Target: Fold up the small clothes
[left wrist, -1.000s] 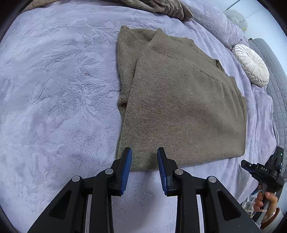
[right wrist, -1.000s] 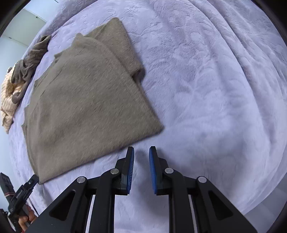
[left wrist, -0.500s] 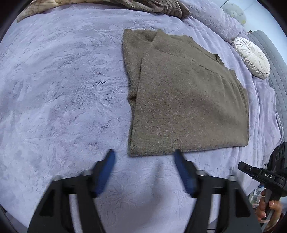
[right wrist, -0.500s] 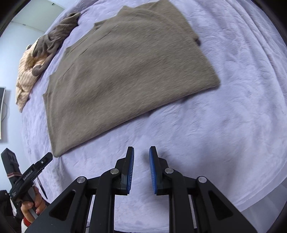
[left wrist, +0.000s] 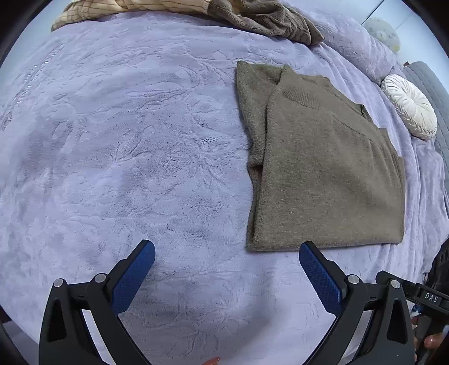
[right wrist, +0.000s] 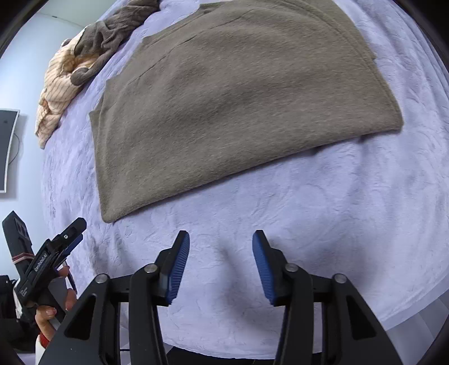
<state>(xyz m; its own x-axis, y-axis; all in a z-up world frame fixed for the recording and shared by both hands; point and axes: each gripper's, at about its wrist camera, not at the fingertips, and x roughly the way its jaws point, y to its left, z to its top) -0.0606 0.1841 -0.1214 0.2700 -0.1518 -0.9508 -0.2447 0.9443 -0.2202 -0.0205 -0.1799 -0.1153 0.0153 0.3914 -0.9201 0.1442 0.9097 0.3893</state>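
Observation:
A brown knit sweater (left wrist: 322, 168) lies folded flat on the lilac bedspread (left wrist: 126, 154), collar away from me and hem towards me. My left gripper (left wrist: 226, 248) hovers just short of the hem's left corner; its jaws are opening wide, with only bedspread between them. In the right wrist view the sweater (right wrist: 238, 98) fills the upper part of the frame. My right gripper (right wrist: 221, 235) hangs over the bedspread (right wrist: 336, 210) below the hem, its jaws opening and holding nothing. The left gripper (right wrist: 70, 233) also shows at the lower left there, with a hand on its grip.
A heap of beige striped and brown fleece clothes (left wrist: 252, 16) lies at the far side of the bed, seen too as a clothes heap (right wrist: 70, 70). A white round cushion (left wrist: 409, 106) rests at the right. The bed's near edge (right wrist: 393, 323) is close below my right gripper.
Both grippers went from nearly shut to open, the left first and much wider. The left has drawn back from the hem and drifted left; the right has slid along the hem towards its middle.

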